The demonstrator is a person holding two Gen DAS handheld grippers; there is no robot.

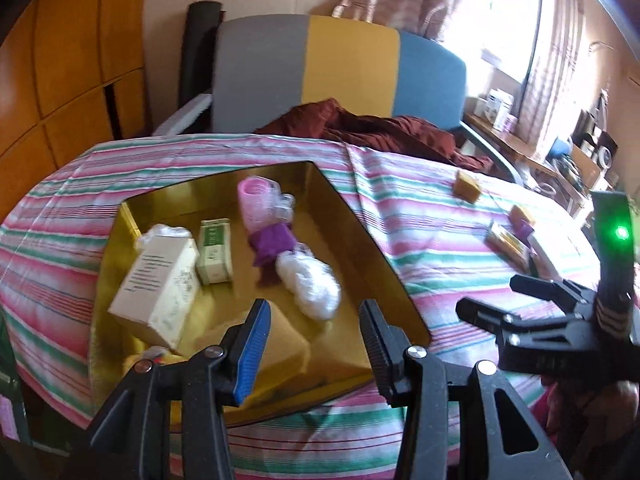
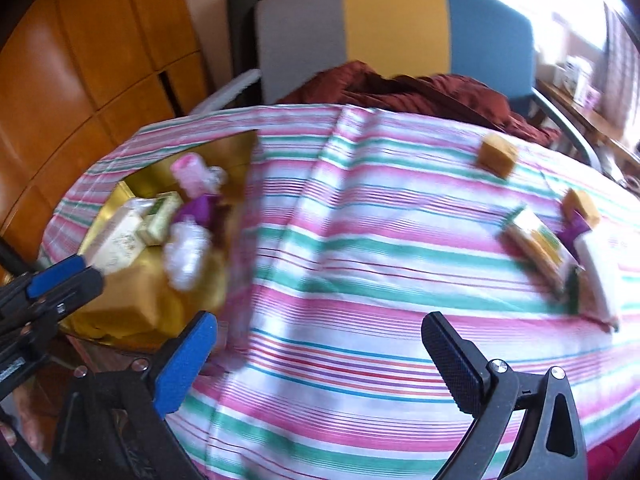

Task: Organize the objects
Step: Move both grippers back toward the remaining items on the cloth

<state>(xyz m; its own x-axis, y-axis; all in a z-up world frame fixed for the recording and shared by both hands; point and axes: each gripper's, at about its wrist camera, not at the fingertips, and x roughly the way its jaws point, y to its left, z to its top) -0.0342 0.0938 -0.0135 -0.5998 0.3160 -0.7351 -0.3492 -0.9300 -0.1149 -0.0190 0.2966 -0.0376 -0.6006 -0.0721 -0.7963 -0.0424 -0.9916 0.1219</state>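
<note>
Counting what lies in the gold tray (image 1: pixel 352 216), I find a large cream box (image 1: pixel 158 286), a small green-and-white box (image 1: pixel 215 250), a pink roll (image 1: pixel 256 204), a purple cloth bundle (image 1: pixel 272 242), a white netted bundle (image 1: pixel 314 284) and a tan block (image 1: pixel 286 340) nearest me: one of each, six in all. The tray sits on the left part of the striped cloth (image 2: pixel 360 240) covering the table. Out on the cloth to the right lie two more tan blocks, one (image 2: pixel 498 156) toward the far edge and one (image 2: pixel 582 204) beside a flat yellow-green packet (image 2: pixel 536 240) and a white box (image 2: pixel 596 276).

The cream box has its long axis running from near left to far right. The pink roll, purple bundle and white bundle lie in one line running from the far side toward me. The packet and the white box lie side by side, long axes running away from me.

My left hand-held gripper (image 1: pixel 310 344) hangs over the tray's near end, jaws partly apart, nothing between them. My right hand-held gripper (image 2: pixel 320 364) is over bare cloth, jaws spread wide, released, holding nothing.
</note>
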